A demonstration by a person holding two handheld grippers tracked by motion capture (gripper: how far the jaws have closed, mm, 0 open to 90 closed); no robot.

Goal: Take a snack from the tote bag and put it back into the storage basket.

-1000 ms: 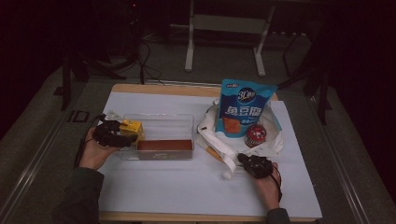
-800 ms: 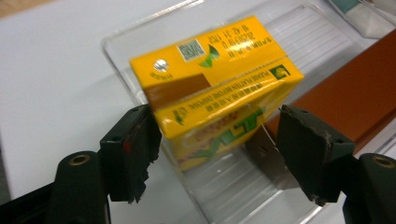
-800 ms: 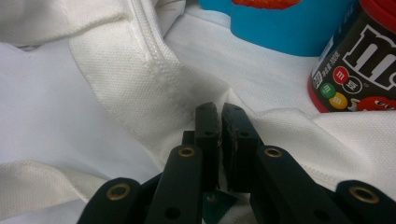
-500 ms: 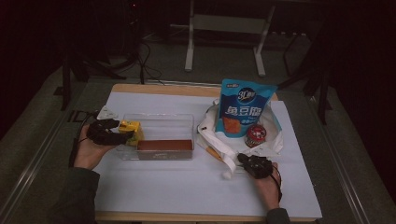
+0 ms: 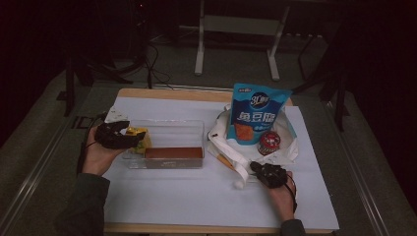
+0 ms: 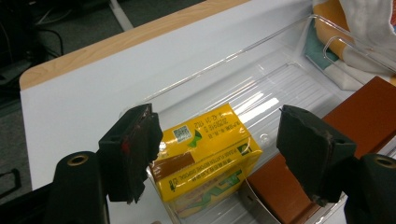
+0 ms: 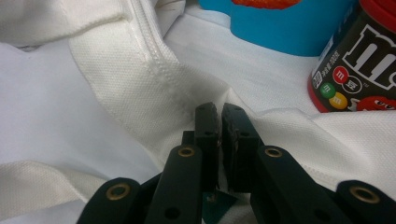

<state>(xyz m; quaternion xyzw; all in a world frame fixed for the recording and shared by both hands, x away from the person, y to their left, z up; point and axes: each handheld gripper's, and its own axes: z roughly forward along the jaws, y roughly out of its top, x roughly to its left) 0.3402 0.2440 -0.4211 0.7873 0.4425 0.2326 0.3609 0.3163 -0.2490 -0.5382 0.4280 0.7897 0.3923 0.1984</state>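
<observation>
The left gripper (image 6: 215,154), jaws spread wide, hovers astride the yellow carton (image 6: 205,156) at the clear tray's (image 6: 280,74) left end, while the right gripper (image 7: 219,121) pinches the white bag (image 7: 126,84).

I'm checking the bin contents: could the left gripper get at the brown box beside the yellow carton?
Probably yes. The left gripper hangs open just above the yellow carton, and the brown box lies right next to it in the topless clear bin, with nothing over it.
</observation>
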